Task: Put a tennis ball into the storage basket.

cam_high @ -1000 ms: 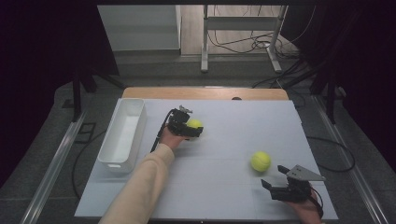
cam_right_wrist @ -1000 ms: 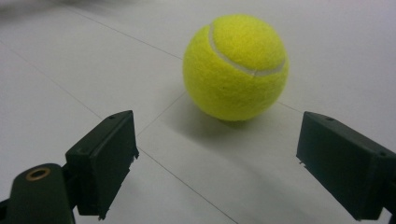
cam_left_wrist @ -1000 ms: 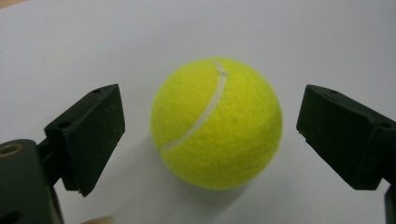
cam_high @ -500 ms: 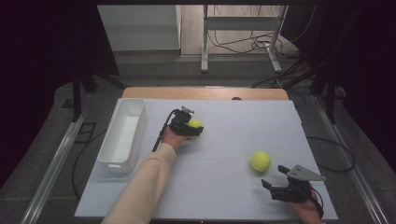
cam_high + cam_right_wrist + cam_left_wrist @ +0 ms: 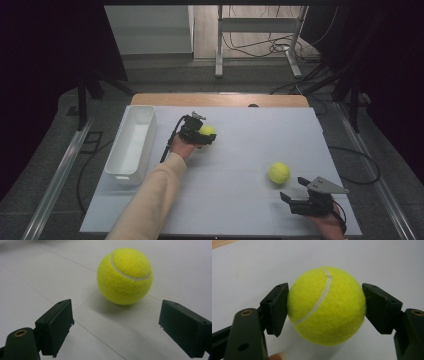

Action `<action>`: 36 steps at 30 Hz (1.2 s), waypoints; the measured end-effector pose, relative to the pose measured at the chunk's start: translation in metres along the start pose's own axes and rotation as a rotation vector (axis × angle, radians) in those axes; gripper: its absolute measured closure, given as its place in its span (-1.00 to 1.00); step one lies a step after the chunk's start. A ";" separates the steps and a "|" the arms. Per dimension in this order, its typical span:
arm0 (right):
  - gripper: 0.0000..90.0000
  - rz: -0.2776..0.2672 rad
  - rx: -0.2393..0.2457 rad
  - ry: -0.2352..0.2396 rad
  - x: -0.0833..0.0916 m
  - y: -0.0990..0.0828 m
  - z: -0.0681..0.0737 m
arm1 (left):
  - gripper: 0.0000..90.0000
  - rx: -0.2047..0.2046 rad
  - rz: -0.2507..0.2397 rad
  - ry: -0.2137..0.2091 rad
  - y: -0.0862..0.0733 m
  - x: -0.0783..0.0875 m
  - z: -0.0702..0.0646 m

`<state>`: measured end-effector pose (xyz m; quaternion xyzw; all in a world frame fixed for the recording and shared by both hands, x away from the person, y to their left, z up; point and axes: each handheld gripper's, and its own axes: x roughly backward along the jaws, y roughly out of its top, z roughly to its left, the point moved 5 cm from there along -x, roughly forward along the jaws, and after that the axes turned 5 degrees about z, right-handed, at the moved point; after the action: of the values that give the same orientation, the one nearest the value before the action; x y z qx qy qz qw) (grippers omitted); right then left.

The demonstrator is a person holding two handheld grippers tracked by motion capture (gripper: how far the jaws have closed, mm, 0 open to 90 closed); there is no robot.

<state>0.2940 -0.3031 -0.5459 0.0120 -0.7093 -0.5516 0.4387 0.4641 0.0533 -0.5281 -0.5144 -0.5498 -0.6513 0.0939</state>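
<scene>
From the high view, I judge the job to be gathering two balls into the white bin (image 5: 131,145), and by that reading nothing is finished: the bin looks empty. My left hand-held gripper (image 5: 199,134) sits mid-surface with the first tennis ball (image 5: 206,131) at its tip, the bin off to its left. My right hand-held gripper (image 5: 304,202) rests near the bottom edge of the pale grey surface (image 5: 235,190), and the second tennis ball (image 5: 278,173) lies just ahead of it and slightly left, apart from it. The bin is a long rectangular tub with rounded corners, smooth plastic by the look of it.

In the left gripper view, the first ball (image 5: 326,305) sits squarely between my left hand-held gripper's (image 5: 325,308) jaws. The left pad touches the felt; the right pad is at the ball's edge, and I cannot tell whether it presses or just meets it. The ball appears to rest on the surface, so I judge the lift is yet to come. Its cover is fuzzy yellow-green felt with a curved white seam; the pads are matte black blocks.

In the right gripper view, my right hand-held gripper (image 5: 115,327) stands wide open and empty, the second ball (image 5: 125,276) ahead of the jaws, beyond their tips. The surface is smooth, with thin seam lines.
</scene>
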 end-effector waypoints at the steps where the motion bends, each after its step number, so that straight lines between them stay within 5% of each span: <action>1: -0.72 0.001 0.001 0.000 0.000 0.000 0.000 | -0.41 0.000 -0.004 0.001 0.000 0.002 0.000; 18: -0.72 0.001 0.002 -0.001 0.000 0.000 0.001 | -0.41 -0.013 -0.061 -0.016 0.004 0.032 -0.006; 36: -0.72 0.001 0.002 -0.002 0.000 0.000 0.000 | -0.41 -0.014 -0.089 -0.017 0.004 0.044 -0.005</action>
<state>0.2936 -0.3029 -0.5457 0.0112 -0.7104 -0.5506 0.4382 0.4436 0.0672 -0.4907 -0.4956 -0.5682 -0.6545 0.0564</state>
